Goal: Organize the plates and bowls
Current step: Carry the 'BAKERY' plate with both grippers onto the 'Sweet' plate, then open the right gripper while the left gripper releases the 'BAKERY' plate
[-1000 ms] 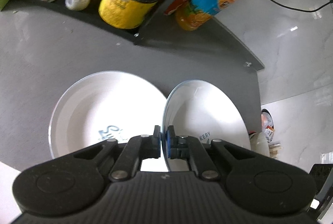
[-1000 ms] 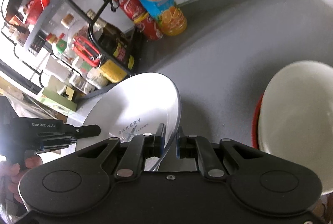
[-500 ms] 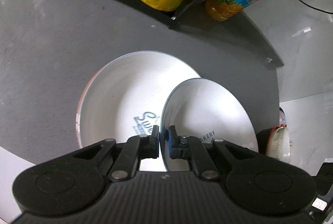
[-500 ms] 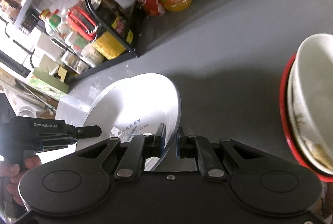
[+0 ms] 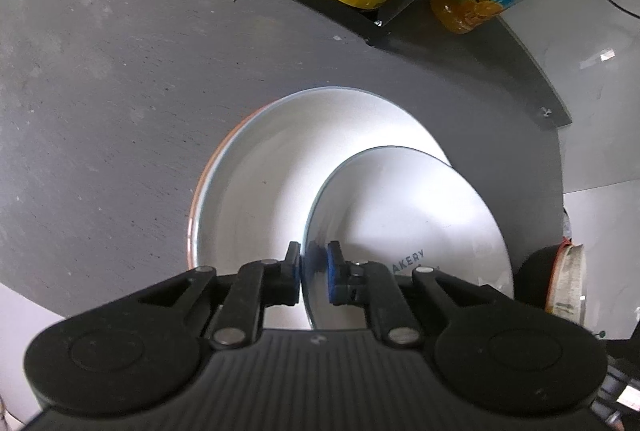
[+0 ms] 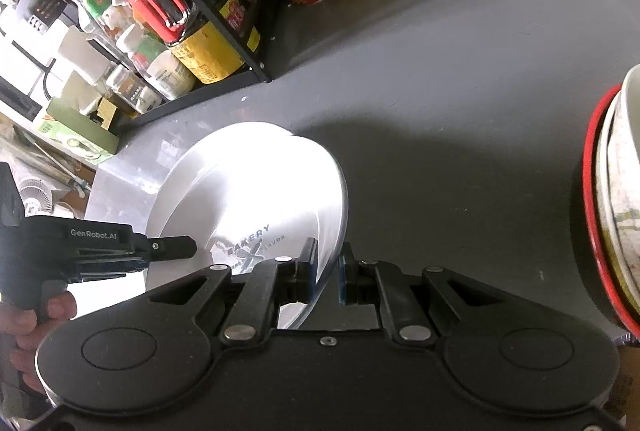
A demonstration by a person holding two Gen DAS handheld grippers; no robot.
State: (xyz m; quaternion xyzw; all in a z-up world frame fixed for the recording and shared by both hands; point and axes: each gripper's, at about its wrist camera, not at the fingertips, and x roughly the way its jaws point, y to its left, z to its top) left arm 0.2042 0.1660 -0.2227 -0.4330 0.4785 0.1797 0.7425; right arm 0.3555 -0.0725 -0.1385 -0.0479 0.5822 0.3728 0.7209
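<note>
Two grippers share one small white plate point(image 5: 404, 227), the one printed with "BAKERY", and it is not yet set down. The left gripper point(image 5: 313, 273) has its blue pads closed against the plate's near rim, one pad on each face, so the plate stands tilted on edge above a larger white plate point(image 5: 272, 183) that lies flat on the grey bench point(image 5: 100, 91). A thin orange-red rim shows under the larger plate's left edge, which suggests another dish beneath it, though I cannot tell for sure. In the right wrist view the right gripper point(image 6: 328, 277) straddles the same rim with its jaws a little apart; the left pad looks close to the plate and the right pad stands clear, so it seems to have no hold on it. Near the right edge of the bench a stack of bowls point(image 6: 618, 191) sits nested inside a red-rimmed dish, so the bowls look already gathered. By my judgement the plates are about half sorted: the pile is begun near the front edge of the bench, and the small plate remains to be laid flat on top and released. A rack of bottles point(image 6: 208, 31) stands along the back edge, well apart from the dishes.
</note>
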